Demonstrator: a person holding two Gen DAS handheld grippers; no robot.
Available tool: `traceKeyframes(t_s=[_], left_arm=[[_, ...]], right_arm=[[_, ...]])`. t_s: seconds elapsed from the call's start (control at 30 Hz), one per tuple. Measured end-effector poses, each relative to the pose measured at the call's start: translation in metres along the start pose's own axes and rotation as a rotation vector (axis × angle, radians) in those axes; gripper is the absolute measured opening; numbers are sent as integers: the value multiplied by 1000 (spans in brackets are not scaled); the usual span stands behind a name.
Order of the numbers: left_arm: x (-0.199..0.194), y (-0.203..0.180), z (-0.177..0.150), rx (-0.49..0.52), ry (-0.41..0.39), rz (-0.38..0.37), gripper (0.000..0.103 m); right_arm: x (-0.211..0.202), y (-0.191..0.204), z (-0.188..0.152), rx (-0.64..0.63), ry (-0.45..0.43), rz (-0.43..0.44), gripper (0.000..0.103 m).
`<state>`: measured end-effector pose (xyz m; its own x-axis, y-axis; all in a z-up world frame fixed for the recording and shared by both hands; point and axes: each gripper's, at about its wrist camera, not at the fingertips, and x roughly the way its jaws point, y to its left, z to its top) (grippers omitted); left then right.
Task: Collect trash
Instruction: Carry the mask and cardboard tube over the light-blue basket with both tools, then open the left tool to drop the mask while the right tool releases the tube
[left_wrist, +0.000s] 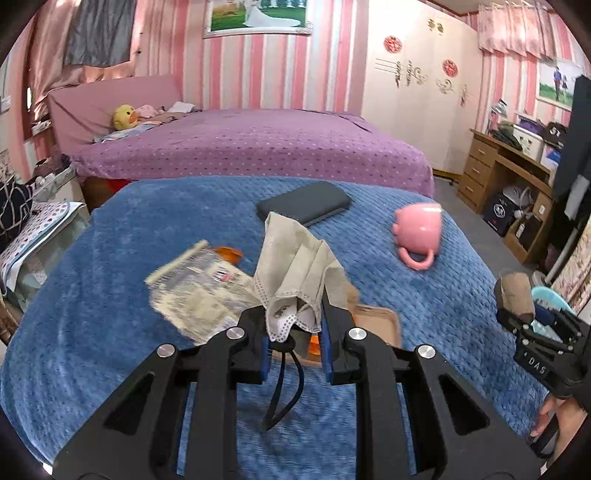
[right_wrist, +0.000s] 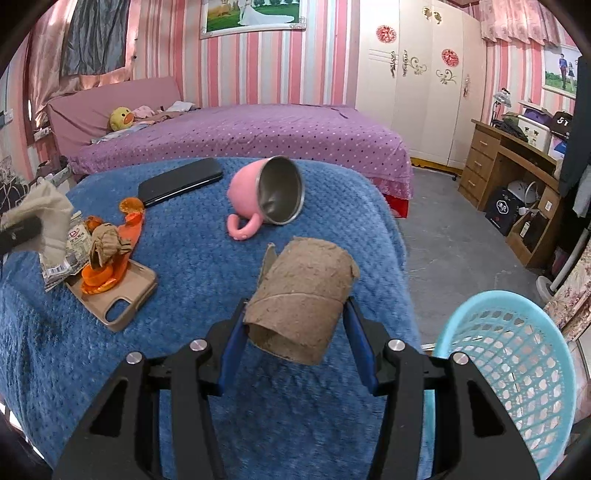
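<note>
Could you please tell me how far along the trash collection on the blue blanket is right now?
Done: nothing shows inside the basket yet. In hand: the left gripper grips a used face mask, and the right gripper grips a cardboard tube beside the basket. Left: the snack wrapper, crumpled paper and orange peels still lie on the blanket.

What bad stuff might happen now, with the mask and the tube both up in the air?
1. The left tongs pinch only the mask's bottom edge; it might slip out before reaching the basket.
2. The tube sits tilted in the right tongs, so it may twist loose.
3. The mask's dangling strap could snag the peel on the phone case.
</note>
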<state>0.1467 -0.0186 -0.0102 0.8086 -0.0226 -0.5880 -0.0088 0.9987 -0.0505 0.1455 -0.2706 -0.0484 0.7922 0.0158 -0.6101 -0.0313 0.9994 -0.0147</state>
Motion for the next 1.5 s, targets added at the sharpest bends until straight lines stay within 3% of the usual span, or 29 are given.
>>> traceKeyframes(t_s=[1.03,1.5], left_arm=[[8,-87,-28,124,31,-51,19],[4,-119,-32,137,42,-98,19]], right_arm=[[-21,-94,-20,83,-5,-101,51],[-35,-161,-30,151,-11,-181,51]])
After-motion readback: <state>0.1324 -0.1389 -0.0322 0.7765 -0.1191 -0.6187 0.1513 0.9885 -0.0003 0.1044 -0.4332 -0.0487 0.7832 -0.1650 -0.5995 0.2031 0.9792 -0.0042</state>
